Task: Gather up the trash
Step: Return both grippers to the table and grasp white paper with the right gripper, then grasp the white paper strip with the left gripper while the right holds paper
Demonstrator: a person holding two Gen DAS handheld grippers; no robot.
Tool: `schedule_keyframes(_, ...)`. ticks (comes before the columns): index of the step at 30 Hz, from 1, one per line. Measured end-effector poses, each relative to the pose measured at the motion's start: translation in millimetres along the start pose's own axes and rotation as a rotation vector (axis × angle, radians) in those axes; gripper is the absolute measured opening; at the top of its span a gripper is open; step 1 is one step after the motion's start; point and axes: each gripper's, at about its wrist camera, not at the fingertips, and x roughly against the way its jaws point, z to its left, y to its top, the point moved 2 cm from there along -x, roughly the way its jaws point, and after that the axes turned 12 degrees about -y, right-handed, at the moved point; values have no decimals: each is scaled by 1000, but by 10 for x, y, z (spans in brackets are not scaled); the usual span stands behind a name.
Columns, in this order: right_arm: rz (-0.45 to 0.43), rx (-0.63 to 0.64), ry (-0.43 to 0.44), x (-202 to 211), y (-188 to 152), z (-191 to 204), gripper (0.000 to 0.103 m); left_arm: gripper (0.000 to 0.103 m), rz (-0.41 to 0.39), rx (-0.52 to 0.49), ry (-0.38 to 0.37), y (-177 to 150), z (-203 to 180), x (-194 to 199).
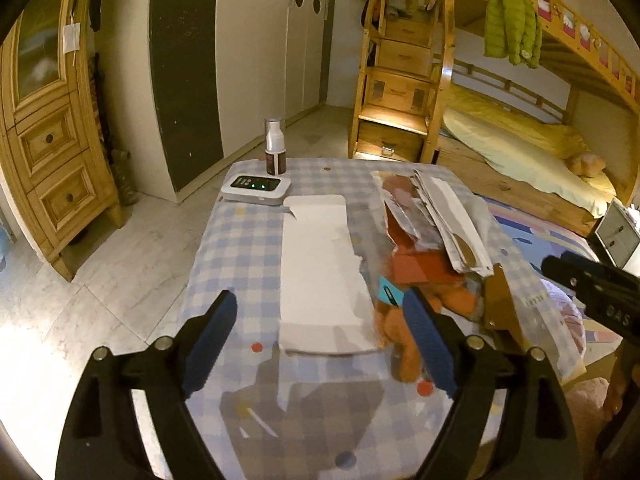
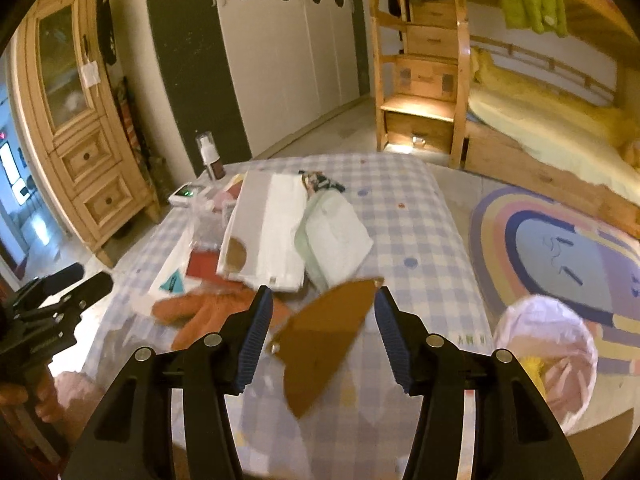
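Both tongs spread apart, gripping nothing. Left tongs (image 1: 320, 320) hover over flat white cardboard sheet (image 1: 320, 272) on blue-checked cloth-covered bench (image 1: 224, 248). Right tongs (image 2: 322, 320) hover with brown cardboard flap (image 2: 320, 340) between the fingers, contact unclear. Trash pile mid-bench: grey-white flattened carton (image 2: 264, 232), orange peel-like scraps (image 2: 204, 312), red card (image 2: 202, 266). White-lined round bin (image 2: 548, 344) on floor right of bench. Brown spray bottle (image 1: 275, 148) and white device with green lights (image 1: 256, 188) at far corner.
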Motion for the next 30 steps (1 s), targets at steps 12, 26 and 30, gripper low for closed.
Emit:
schedule_keyframes(12, 36, 1, -16, -609, 378, 272, 39, 84, -6, -20, -21, 258, -110, -290)
schedule_keyframes(26, 32, -96, 34, -495, 452, -51, 2, 84, 17, -28, -53, 222, -286, -282)
schedule_keyframes(30, -21, -113, 56, -226, 504, -184, 2, 86, 23, -39, -71, 156, -377, -206)
